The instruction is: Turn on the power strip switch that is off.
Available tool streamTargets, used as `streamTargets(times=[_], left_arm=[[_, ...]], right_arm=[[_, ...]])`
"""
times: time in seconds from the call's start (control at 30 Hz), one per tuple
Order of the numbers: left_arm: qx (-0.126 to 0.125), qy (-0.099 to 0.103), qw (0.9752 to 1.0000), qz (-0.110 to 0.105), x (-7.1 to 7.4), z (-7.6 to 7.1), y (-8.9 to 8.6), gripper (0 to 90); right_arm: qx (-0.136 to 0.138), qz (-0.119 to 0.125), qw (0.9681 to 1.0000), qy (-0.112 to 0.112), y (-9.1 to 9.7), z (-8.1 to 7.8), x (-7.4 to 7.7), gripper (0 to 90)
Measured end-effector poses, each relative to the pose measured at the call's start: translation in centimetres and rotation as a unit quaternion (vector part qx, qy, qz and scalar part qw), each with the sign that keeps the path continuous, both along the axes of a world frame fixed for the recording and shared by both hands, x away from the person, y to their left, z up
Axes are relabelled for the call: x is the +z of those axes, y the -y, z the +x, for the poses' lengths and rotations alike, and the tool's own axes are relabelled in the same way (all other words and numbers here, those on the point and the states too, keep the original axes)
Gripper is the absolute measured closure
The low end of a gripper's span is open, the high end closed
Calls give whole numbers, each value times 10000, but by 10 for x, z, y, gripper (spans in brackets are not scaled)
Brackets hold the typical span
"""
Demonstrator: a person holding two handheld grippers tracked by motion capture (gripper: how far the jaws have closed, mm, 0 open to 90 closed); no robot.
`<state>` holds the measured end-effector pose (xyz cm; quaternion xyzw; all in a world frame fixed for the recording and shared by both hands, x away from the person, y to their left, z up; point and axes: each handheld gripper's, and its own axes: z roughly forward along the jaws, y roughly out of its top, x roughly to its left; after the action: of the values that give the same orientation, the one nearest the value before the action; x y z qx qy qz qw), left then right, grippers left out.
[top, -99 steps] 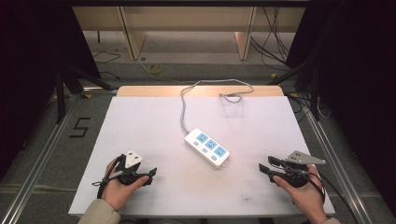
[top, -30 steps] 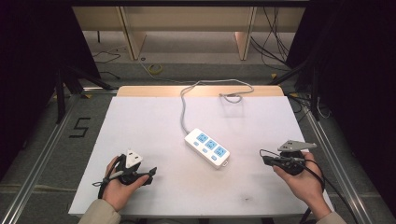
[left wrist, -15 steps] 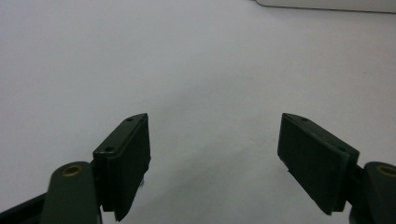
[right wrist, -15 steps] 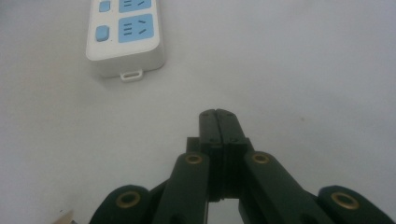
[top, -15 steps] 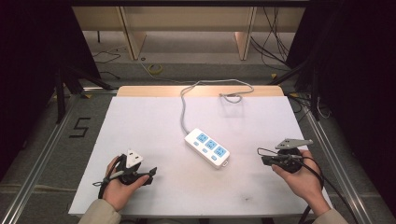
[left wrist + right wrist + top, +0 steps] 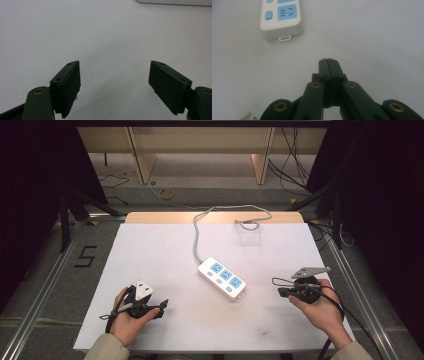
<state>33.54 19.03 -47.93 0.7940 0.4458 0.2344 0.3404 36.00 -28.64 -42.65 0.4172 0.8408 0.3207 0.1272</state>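
Observation:
A white power strip (image 6: 221, 277) with three blue sockets lies slanted at the middle of the white table (image 6: 160, 250); its grey cable (image 6: 196, 237) runs to the far edge. My left gripper (image 6: 161, 306) rests at the front left, pointing right toward the strip, and the left gripper view shows it (image 6: 115, 85) open over bare table. At the front right my right gripper (image 6: 280, 292) points left at the strip. In the right gripper view it (image 6: 329, 61) is shut on nothing, with the strip's end (image 6: 280, 17) a short way ahead.
Metal rails (image 6: 45, 285) frame the table's left and right sides. Loose cables (image 6: 165, 194) lie on the floor beyond the far edge, near wooden shelf legs (image 6: 140, 155). A coil of the strip's cable (image 6: 250, 224) rests at the table's back.
Since the earliest frame my right gripper has lifted from the front edge and shifted slightly up the table and left, toward the strip. The left gripper has stayed put.

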Motion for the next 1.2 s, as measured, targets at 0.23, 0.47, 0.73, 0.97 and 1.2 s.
streamTargets(times=[0.23, 0.47, 0.73, 0.97, 1.2], left_arm=[[-3, 4, 10000, -3, 0, 0, 0, 256], [-2, 2, 10000, 6, 0, 0, 0, 258], [-12, -2, 10000, 12, 0, 0, 1, 258], [-25, 2, 10000, 21, 0, 0, 1, 259], [-27, 5, 10000, 6, -1, 0, 3, 259]], right_arm=[[32, -51, 10000, -78, -4, 2, 2, 900], [41, -67, 9999, -129, -9, 4, 5, 900], [92, -125, 9997, -178, -13, 7, 7, 900], [89, -149, 9996, -232, -15, 8, 8, 900], [115, -198, 9993, -291, -18, 10, 10, 900]])
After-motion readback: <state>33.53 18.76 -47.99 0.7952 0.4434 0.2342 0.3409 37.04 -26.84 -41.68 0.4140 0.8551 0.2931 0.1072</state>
